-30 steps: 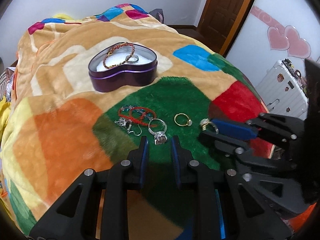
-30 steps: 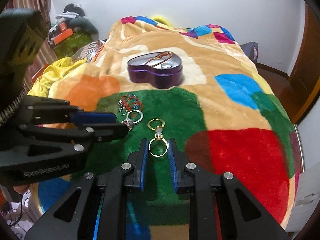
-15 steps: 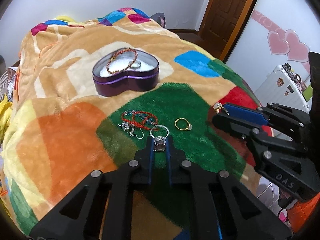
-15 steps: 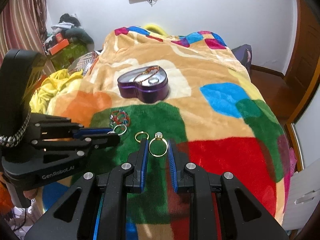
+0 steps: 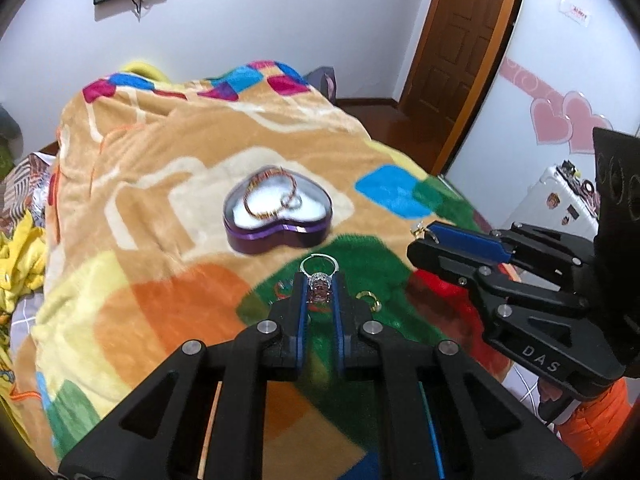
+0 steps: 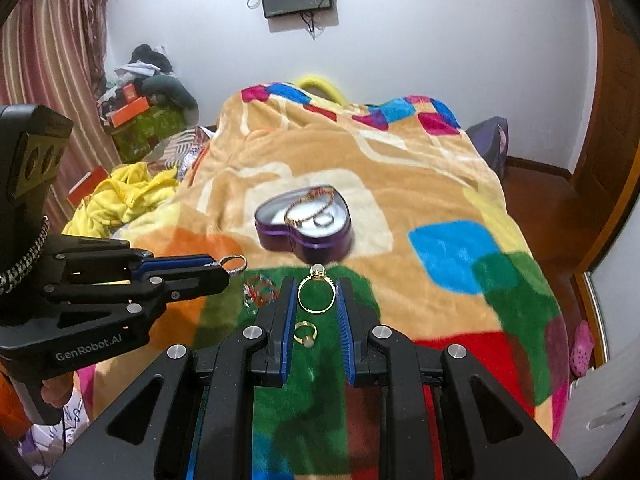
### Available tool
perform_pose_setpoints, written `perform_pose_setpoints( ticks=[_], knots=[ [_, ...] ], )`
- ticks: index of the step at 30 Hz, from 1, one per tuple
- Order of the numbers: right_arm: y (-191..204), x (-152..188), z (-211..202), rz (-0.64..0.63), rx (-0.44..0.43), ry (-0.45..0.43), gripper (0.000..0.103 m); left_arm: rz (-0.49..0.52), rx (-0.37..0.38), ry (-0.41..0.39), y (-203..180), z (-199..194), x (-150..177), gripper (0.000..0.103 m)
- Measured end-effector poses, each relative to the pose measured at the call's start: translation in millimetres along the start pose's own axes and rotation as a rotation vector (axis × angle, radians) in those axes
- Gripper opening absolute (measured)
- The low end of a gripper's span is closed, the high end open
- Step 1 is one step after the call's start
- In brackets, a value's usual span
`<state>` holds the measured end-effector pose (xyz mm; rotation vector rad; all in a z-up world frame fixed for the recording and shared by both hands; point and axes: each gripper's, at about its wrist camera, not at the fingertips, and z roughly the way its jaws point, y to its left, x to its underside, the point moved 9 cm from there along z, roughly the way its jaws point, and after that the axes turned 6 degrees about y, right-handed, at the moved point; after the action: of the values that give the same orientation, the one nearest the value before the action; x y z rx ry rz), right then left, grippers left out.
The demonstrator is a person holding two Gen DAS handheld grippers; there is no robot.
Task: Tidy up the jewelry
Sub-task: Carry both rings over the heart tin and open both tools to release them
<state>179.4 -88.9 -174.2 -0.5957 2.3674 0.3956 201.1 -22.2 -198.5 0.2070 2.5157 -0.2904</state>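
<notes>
My left gripper point(image 5: 319, 280) is shut on a silver ring with a large stone point(image 5: 319, 276), held above the blanket. My right gripper point(image 6: 317, 290) is shut on a gold ring point(image 6: 316, 294), also lifted; it shows at the right of the left wrist view point(image 5: 424, 236). The purple heart-shaped tin point(image 5: 278, 218) point(image 6: 306, 226) sits ahead on the bed and holds a beaded bracelet point(image 5: 268, 194) and a ring point(image 5: 291, 201). Another gold ring point(image 6: 306, 334) point(image 5: 369, 299) and red-blue beaded jewelry point(image 6: 260, 292) lie on the green patch below.
The bed is covered by a colourful plush blanket point(image 5: 160, 208). A yellow cloth point(image 6: 120, 196) and clutter lie at the left. A door point(image 5: 460, 40) and a white suitcase point(image 5: 564, 204) stand at the right.
My left gripper shut on the silver ring and lifted it. Both grippers rose from the blanket with their rings and moved towards the heart tin.
</notes>
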Motion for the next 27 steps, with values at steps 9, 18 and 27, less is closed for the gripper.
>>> perform_pose_setpoints(
  ticks=[9,18,27],
  knots=[
    [4.6,-19.6,6.7,-0.008,-0.012,-0.028,0.018,-0.024,-0.021,-0.057,17.5,-9.7,-23.5,0.011],
    [2.8,-33.7,20.6,0.011,-0.025,-0.033,0.018,-0.047,-0.020,-0.092,36.2,-6.3,-44.7,0.011],
    [-8.0,-46.2,47.7,0.039,-0.017,-0.004,0.018,-0.060,-0.017,-0.065,49.5,21.0,-53.9,0.011]
  ],
)
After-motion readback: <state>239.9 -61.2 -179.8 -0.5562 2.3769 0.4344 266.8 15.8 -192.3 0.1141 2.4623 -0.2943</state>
